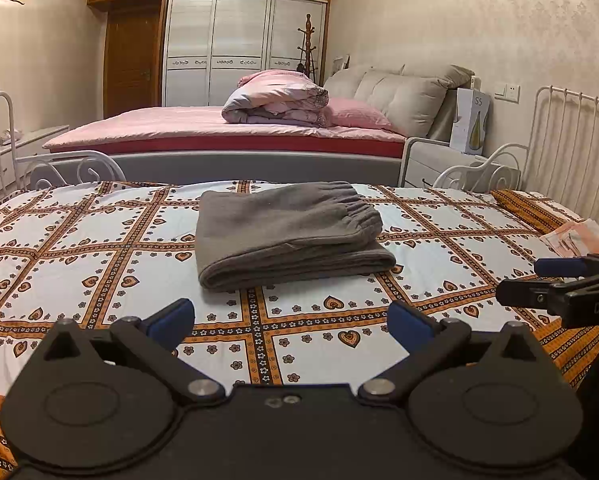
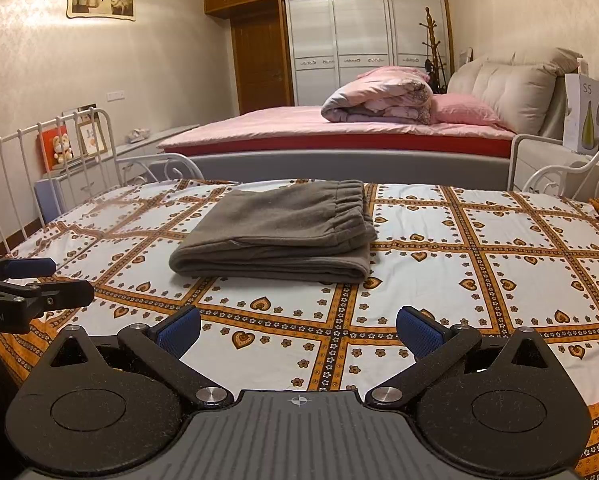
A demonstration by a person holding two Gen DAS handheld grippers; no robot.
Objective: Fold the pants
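Grey fleece pants [image 1: 287, 236]: folded into a compact stack, mid-bedspread [image 1: 99, 248], nearer the far edge; elastic waistband uppermost. Judged soft, light, limp; best pinched at the near folded edge. Left gripper [image 1: 291, 320] and right gripper [image 2: 299, 328]: both spread wide, empty, near edge. Bare bedspread all round; white metal rails [image 2: 59, 140] at sides.

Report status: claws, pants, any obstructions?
Left claw open, right claw open, both empty. Pants folded on bedspread. Nothing in the way.
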